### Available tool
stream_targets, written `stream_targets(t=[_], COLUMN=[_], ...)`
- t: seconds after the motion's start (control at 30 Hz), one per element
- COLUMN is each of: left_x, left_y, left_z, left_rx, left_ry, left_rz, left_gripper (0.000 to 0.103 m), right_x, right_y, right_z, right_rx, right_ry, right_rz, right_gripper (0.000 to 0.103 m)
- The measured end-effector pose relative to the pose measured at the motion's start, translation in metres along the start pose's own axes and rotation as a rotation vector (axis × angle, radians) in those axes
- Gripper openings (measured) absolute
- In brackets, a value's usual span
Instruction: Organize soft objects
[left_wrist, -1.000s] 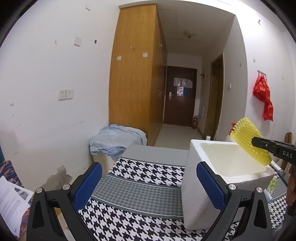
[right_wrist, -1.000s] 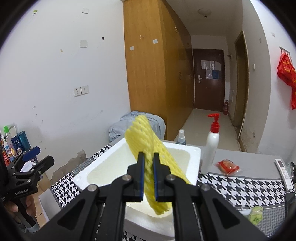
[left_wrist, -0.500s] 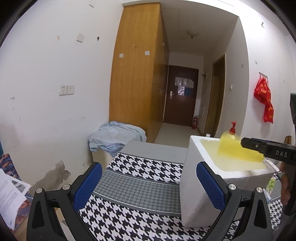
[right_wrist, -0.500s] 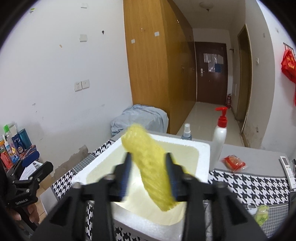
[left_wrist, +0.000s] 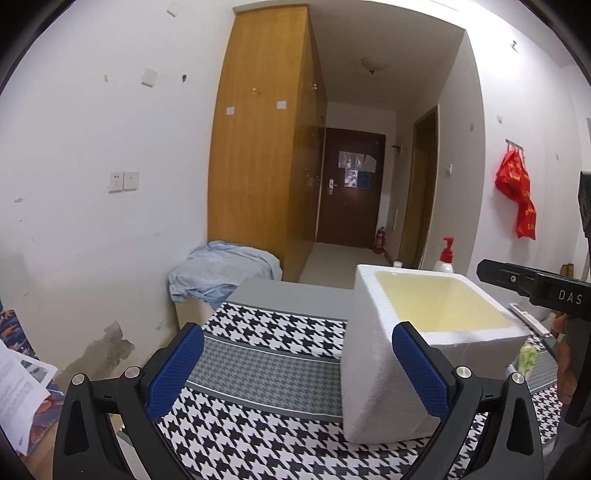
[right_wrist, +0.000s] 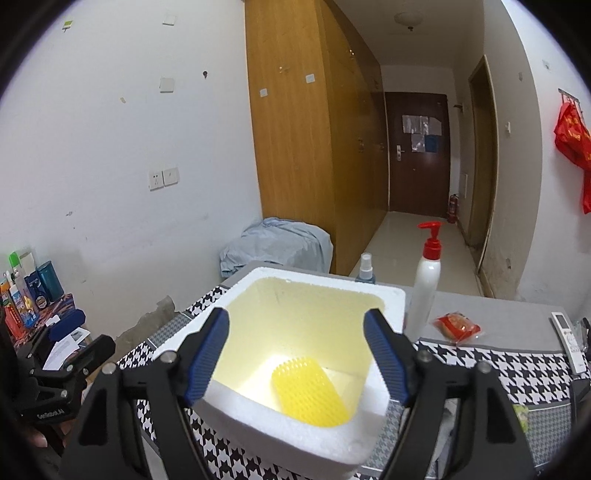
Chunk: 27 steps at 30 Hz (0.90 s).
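L gripper (left_wrist: 297, 369) open w/ nothing in it, left of the foam box (right_wrist: 258, 402), bare checked cloth (left_wrist: 258, 373) ahead. R gripper (right_wrist: 295, 354) above box's near rim, jaws just opened, nothing between; yellow foam net (right_wrist: 308, 391) lies on box floor. Pump bottle (right_wrist: 424, 291) just right of box.

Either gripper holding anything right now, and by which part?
Nothing held. Right gripper has just been opening; yellow foam net sleeve lies in the white foam box. Left gripper open, empty.

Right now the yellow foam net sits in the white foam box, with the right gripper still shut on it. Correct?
Not quite. The right wrist view shows the right gripper open, jaws just spread, nothing between them. The yellow foam net lies loose in the white foam box.
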<state>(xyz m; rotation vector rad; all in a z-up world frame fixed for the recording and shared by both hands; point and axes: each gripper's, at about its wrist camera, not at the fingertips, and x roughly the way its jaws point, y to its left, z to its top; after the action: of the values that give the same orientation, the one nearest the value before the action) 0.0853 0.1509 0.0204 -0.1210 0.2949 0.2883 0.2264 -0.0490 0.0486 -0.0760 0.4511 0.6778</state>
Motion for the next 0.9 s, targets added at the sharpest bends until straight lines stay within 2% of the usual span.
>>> stream_targets(t=[0.07,0.13,0.23,0.6,0.9], left_x=[-0.004,-0.008,-0.012,-0.03,-0.053], left_y=[-0.005,-0.007,-0.014,-0.039,-0.062], left_z=[0.001,0.001,0.002,0.004,0.002], left_rx=[0.005,0.008,0.008,0.014,0.052], left_ry=[-0.006,-0.009,-0.009,-0.015,-0.061], left_rz=[-0.004,-0.007,-0.013,-0.033,-0.077], left_gripper=[0.102,0.102,0.102,0.102,0.102], right_x=[-0.006,-0.012,-0.023,-0.069,-0.101], right_y=[-0.001,-0.003,-0.005,-0.016,-0.025], right_z=[-0.002,-0.003,-0.004,-0.015,-0.028], right_rx=[0.008,0.016,0.015,-0.008,0.0], right_ry=[-0.011,-0.02,-0.041,-0.107,-0.172], right_rz=[0.005,0.01,0.002,0.016,-0.005], right_gripper=[0.088,0.098,0.103,0.103,0.103])
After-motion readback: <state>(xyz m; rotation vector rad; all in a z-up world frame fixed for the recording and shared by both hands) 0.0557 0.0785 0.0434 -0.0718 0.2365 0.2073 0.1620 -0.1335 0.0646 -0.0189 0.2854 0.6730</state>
